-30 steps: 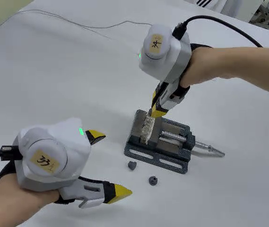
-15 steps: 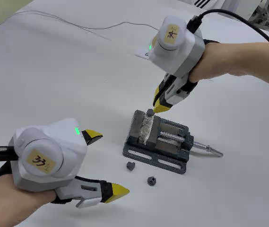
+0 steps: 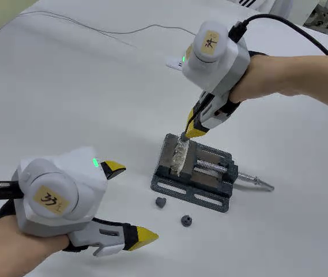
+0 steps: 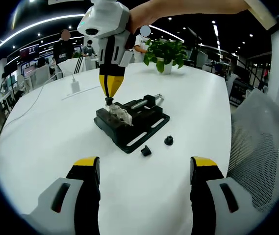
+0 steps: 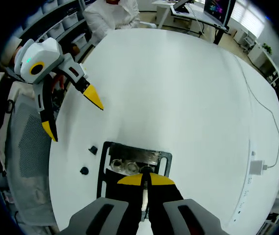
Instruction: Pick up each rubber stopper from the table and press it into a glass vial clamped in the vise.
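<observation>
A dark vise (image 3: 210, 173) stands mid-table with clear glass vials (image 3: 179, 157) clamped in a row. A grey rubber stopper (image 3: 183, 137) sits on the far vial. My right gripper (image 3: 189, 133) is shut, its yellow tips right on top of that stopper (image 4: 109, 101) (image 5: 145, 170). Two loose stoppers lie in front of the vise, one at the left (image 3: 161, 202) and one at the right (image 3: 186, 220). My left gripper (image 3: 130, 202) hovers open and empty at the lower left, pointing at the vise (image 4: 134, 120); its jaws (image 4: 145, 164) stand wide apart.
A white charger (image 3: 175, 62) with a thin cable (image 3: 94, 27) lies on the white table beyond the vise. The vise's screw handle (image 3: 256, 183) sticks out to the right. A potted plant (image 4: 166, 51) stands at the table's far edge. A mesh chair (image 5: 26, 142) is beside the table.
My right gripper lifted its tips a little off the vise, uncovering the stopper on the far vial, then settled back onto it. The left gripper has stayed put.
</observation>
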Demonstrator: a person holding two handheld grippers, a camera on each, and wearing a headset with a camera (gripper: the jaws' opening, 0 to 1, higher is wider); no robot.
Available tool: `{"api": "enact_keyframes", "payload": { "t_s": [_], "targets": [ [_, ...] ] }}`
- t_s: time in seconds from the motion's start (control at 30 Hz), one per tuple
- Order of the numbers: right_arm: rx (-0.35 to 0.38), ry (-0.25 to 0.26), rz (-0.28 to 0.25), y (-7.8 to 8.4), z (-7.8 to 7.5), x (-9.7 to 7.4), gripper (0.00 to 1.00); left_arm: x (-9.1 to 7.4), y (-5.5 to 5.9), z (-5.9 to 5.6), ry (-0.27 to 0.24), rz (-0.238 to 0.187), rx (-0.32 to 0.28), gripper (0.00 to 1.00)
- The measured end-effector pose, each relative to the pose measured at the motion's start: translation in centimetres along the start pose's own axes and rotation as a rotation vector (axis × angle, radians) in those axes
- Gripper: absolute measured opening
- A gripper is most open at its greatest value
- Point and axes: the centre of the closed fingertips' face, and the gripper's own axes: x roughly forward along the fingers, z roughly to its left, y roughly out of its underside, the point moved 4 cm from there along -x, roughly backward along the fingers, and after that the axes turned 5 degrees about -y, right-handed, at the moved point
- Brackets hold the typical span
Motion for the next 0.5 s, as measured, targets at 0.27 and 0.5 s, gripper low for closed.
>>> {"api": "enact_keyframes", "payload": {
  "t_s": [0.27, 0.5],
  "targets": [
    [0.003, -0.01, 0.0, 0.11, -0.18, 0.25, 0.0, 0.15, 0.31, -0.02, 0.007, 0.007, -0.005, 0.74],
    [-0.004, -0.005, 0.024, -0.14, -0.23, 0.39, 0.0, 0.42, 0.31, -0.06, 0.014, 0.009, -0.008, 0.74]
  ]
}}
